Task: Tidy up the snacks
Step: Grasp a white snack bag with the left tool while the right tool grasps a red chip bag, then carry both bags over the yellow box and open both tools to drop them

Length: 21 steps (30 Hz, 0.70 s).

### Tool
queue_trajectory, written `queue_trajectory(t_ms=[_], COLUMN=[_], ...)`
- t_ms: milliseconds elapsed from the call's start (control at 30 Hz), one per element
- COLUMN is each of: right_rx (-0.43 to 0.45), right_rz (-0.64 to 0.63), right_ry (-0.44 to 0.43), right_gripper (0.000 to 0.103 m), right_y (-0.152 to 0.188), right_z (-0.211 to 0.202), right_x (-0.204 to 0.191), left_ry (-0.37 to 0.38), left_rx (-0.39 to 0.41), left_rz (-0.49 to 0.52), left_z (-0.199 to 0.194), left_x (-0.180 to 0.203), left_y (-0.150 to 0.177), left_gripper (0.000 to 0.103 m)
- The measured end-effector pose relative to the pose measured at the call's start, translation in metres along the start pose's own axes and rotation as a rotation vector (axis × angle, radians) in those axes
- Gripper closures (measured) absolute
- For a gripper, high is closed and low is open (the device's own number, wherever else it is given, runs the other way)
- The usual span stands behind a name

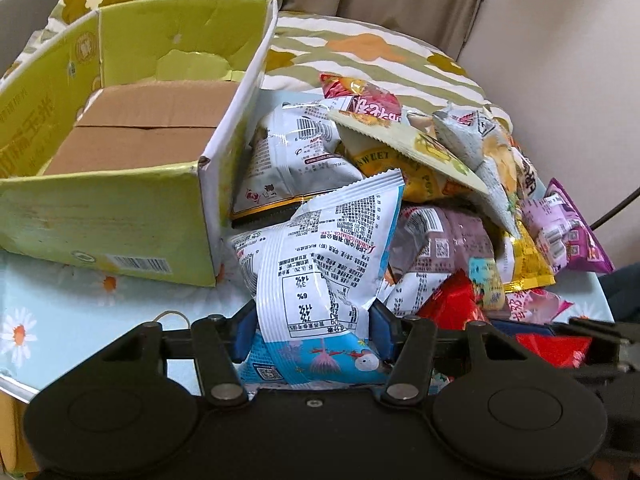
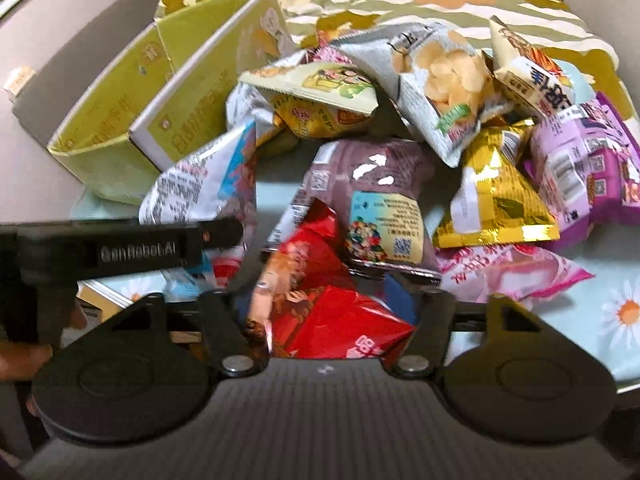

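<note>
A pile of snack bags (image 1: 440, 184) lies on the table to the right of an open green cardboard box (image 1: 120, 148). My left gripper (image 1: 314, 332) is shut on a white and blue snack bag (image 1: 320, 256), held just in front of the box. My right gripper (image 2: 320, 300) is shut on a red snack bag (image 2: 320, 312) at the near edge of the pile (image 2: 420, 120). The left gripper's body and its white and blue bag (image 2: 200, 184) show at the left of the right wrist view. The green box (image 2: 160, 92) stands at the upper left there.
The table has a light blue daisy-print cloth (image 1: 60, 312). A striped floral cushion (image 1: 360, 48) lies behind the pile, with a beige curtain behind it. A rubber band (image 1: 172, 316) lies on the cloth near the left gripper. The box floor shows only bare cardboard.
</note>
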State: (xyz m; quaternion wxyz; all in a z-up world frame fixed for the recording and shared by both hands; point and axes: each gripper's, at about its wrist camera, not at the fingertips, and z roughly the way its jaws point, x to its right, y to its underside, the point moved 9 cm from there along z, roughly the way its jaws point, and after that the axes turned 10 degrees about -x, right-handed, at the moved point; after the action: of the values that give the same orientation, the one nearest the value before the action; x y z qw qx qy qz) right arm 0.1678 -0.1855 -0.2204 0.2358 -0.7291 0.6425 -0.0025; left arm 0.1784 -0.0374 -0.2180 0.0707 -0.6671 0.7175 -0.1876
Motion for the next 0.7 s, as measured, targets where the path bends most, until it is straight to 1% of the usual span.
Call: queue_trajectory(t_ms=[133, 300, 467, 700], right_rx=[0.011, 0.045, 0.08, 0.156], right_rz=[-0.02, -0.02, -0.017, -0.027], right_ry=[0.01, 0.005, 0.005, -0.003], right_gripper=[0.042, 0.046, 0.046, 0.046], right_y=[-0.003, -0.008, -0.015, -0.04], right_z=[-0.001, -0.009, -0.028, -0.065], right_x=[-0.003, -0.007, -0.005, -0.009], left_ry=[0.0, -0.003, 0.002, -0.008], left_rx=[0.008, 0.029, 0.066, 0.153], left_rz=[0.008, 0.028, 0.05, 0.055], left_z=[-0.004, -0.015, -0.035, -0.075], left_x=[-0.001, 0.004, 0.013, 0.021], left_y=[0.001, 0.001, -0.006, -0.022], left_gripper=[0.043, 0.043, 0.043, 0.043])
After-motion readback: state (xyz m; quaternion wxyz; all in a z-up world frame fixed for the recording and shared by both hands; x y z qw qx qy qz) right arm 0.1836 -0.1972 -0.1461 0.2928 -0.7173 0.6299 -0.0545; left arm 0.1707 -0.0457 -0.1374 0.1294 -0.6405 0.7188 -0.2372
